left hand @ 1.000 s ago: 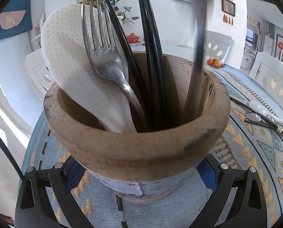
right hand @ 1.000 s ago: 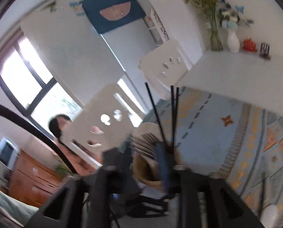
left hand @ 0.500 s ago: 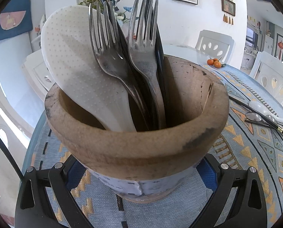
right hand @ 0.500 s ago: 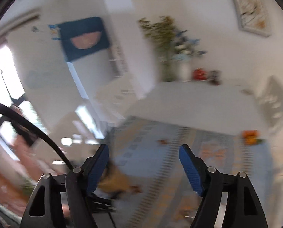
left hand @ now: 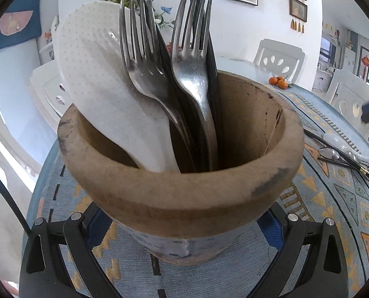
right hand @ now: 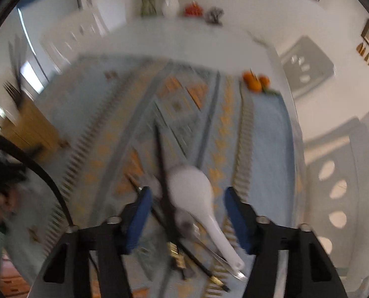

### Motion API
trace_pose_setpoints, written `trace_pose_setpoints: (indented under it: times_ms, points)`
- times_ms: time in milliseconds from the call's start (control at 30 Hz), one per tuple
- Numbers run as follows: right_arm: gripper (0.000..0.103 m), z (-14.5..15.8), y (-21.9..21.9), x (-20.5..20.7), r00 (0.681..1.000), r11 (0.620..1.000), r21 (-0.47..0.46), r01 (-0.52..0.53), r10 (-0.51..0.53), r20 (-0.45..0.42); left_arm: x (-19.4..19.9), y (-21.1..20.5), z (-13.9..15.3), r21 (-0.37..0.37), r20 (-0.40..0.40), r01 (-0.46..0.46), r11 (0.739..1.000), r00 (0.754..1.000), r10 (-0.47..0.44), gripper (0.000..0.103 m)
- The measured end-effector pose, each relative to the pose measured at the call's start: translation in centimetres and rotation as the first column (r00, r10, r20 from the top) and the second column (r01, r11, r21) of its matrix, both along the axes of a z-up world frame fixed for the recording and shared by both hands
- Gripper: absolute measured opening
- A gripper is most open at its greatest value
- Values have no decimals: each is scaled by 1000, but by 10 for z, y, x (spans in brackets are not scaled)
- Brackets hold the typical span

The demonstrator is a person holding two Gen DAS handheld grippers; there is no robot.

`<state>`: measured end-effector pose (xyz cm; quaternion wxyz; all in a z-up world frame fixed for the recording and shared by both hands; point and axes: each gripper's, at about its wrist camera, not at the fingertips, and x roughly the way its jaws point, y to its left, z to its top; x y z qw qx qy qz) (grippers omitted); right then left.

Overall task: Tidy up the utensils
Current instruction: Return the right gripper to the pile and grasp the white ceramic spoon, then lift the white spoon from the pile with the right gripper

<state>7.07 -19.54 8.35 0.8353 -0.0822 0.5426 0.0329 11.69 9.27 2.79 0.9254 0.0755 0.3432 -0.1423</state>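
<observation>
Blue pads of the left gripper (left hand: 184,226) press both sides of the rough clay pot (left hand: 184,191), which stands on the woven patterned tablecloth (left hand: 345,198) holding a dimpled white rice paddle (left hand: 105,84), two steel forks (left hand: 191,64) and black chopsticks (left hand: 213,79). The right gripper (right hand: 185,213), jaws half apart and just closing, grips nothing above a glossy white ceramic spoon (right hand: 194,196) and loose chopsticks (right hand: 164,186).

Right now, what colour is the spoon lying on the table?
White; the spoon shows best in the right wrist view.
</observation>
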Motion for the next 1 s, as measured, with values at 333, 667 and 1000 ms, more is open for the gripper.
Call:
trace_pose_setpoints:
  times_ms: [333, 667, 1000]
  points:
    - [49, -68, -12, 15, 983, 999, -32, 4, -10, -185, 3, -3, 0, 6, 0, -1, 1000, 1000, 1, 100]
    - [80, -87, -44, 50, 969, 990, 131, 57, -23, -248, 1, -2, 0, 3, 6, -1, 1000, 1000, 1, 100]
    - [63, -73, -22, 47, 982, 996, 82, 33, -17, -189, -1, 1, 1, -5, 4, 0, 1000, 1000, 0, 100]
